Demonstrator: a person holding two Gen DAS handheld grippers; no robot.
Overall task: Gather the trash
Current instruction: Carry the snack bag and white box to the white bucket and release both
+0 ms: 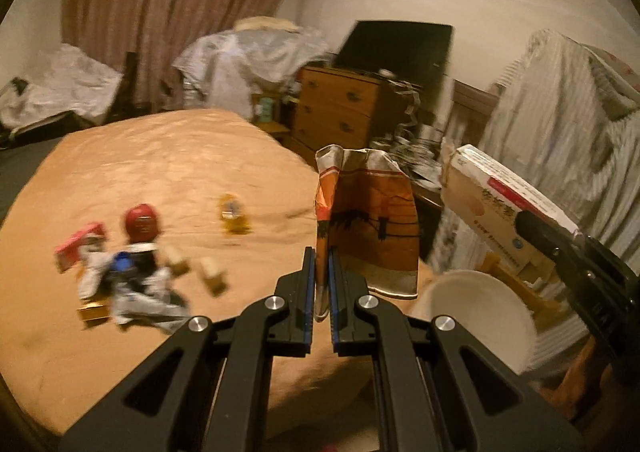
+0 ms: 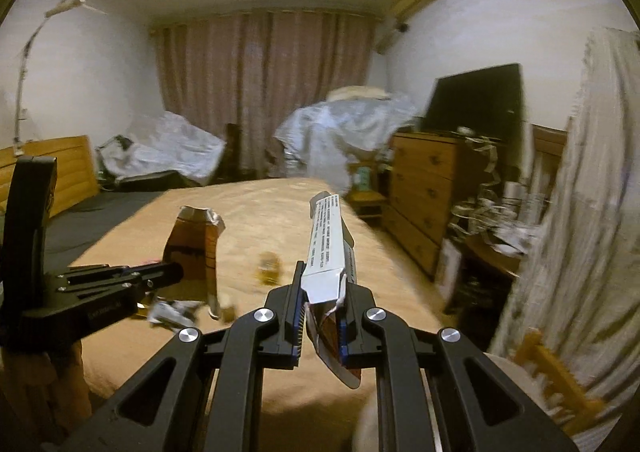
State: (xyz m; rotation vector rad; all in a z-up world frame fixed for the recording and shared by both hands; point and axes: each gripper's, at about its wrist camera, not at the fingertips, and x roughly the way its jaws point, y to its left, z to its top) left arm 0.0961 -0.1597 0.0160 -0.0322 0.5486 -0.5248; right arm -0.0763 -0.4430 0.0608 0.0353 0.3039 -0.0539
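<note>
Low on the left of the left view, a small heap of trash lies on the bed with the tan blanket (image 1: 160,155): a pink packet (image 1: 78,244), a round red lid (image 1: 141,223), a crumpled silver and white wrapper (image 1: 132,292) and two little tan blocks (image 1: 196,270). A bit to the right sits a small yellow packet (image 1: 234,217), too blurry to name.

In the middle, the left hand-held gripper (image 1: 321,292) is pinched tight on the lower edge of a torn orange paper bag with a silver top (image 1: 368,228). The bag stands tall, its long side going up and down.

To the right of it, a white round bin (image 1: 476,312) waits low in the frame, just beside the bag. I think this is where the trash goes.

On the far right, the right hand-held gripper (image 2: 322,316) is squeezed shut on the crushed end of a long white cardboard box with printed words (image 2: 326,248). The box points away from the gripper, up and forward.

Both things are off the bed. In the left view the bin lies down and to the right of the bag, and right under the box. So the right hand looks nearer to drop first.
</note>
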